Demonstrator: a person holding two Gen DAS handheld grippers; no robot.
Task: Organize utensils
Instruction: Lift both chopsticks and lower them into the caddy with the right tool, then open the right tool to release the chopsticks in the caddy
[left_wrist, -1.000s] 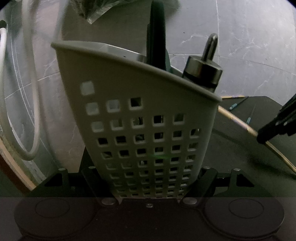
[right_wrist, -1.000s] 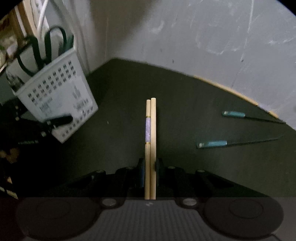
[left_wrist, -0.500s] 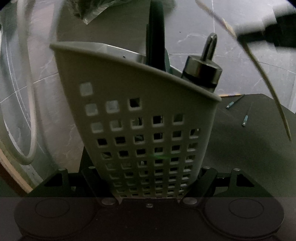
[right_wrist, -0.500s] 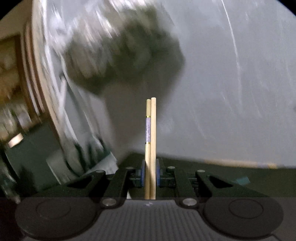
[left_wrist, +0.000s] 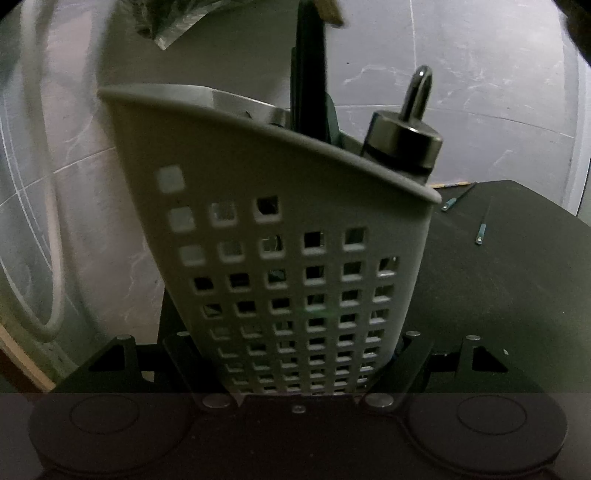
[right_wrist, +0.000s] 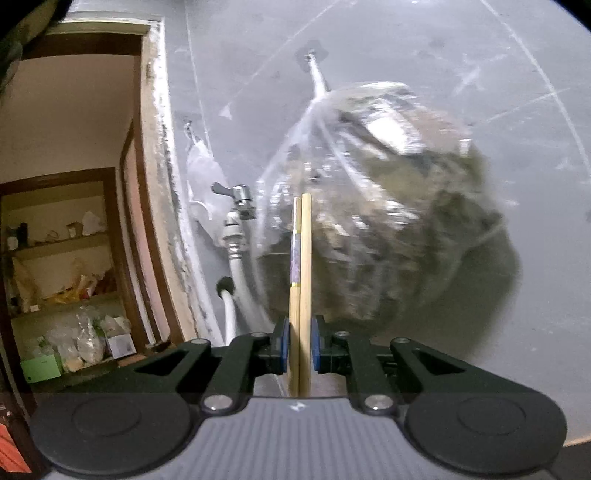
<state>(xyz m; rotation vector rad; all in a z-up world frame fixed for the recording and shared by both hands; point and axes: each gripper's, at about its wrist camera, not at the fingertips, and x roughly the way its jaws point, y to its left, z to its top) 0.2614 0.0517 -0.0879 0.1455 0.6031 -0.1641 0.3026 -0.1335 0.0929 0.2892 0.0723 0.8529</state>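
Observation:
A grey perforated utensil basket (left_wrist: 295, 258) fills the left wrist view, tilted, with my left gripper (left_wrist: 295, 350) shut on its lower part. Dark scissors handles (left_wrist: 308, 74) and a metal-capped tool (left_wrist: 402, 136) stick out of it. A wooden tip of the chopsticks (left_wrist: 328, 9) shows just above the basket at the frame's top. My right gripper (right_wrist: 299, 345) is shut on the pair of wooden chopsticks (right_wrist: 302, 277), which point level toward the wall. Two teal-handled utensils (left_wrist: 450, 204) (left_wrist: 480, 234) lie on the dark table (left_wrist: 498, 295).
A clear plastic bag (right_wrist: 388, 203) hangs on the grey wall straight ahead of the chopsticks. A metal tap (right_wrist: 240, 195) with a white hose (right_wrist: 236, 266) is left of it. A doorway with cluttered shelves (right_wrist: 66, 258) opens at far left.
My right gripper has risen from the table and tipped up to face the wall, still holding the chopsticks. In the left view they went from the right side to above the basket. The basket stayed put.

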